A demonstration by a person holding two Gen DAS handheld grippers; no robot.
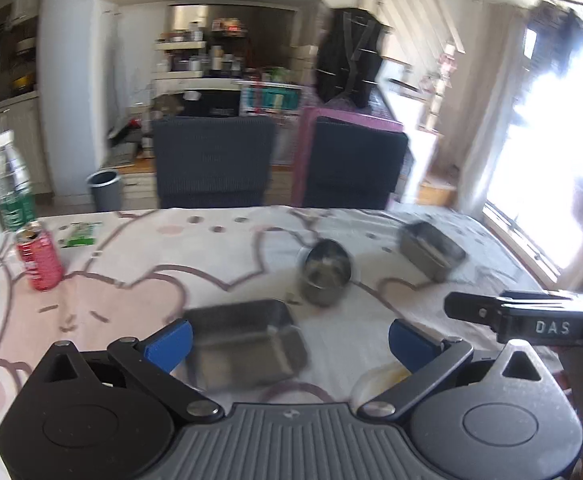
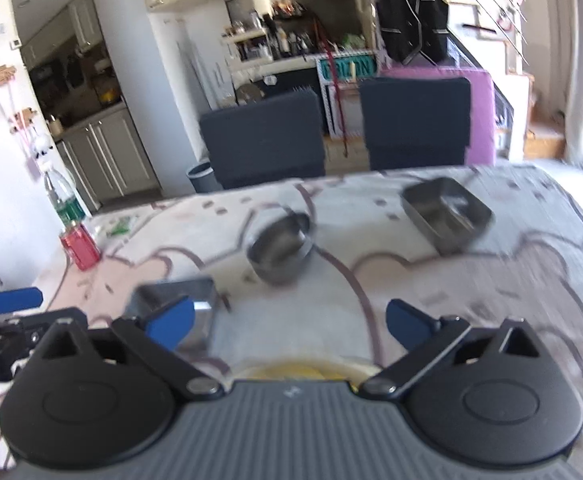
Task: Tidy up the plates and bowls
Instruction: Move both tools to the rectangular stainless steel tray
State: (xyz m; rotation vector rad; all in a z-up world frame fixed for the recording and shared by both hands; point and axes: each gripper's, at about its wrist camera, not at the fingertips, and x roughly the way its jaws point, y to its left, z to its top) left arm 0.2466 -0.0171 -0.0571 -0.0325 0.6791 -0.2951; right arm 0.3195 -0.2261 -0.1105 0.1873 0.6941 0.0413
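Both grippers (image 1: pixel 290 338) (image 2: pixel 290 326) gape empty over patterned tablecloth (image 1: pixel 139 280); blurred kitchen, seemingly, behind.

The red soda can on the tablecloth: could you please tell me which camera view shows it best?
The left wrist view: the red soda can stands close and large, its open top showing, beside the water bottle. The right wrist view shows it smaller and blurrier at the table's far left.
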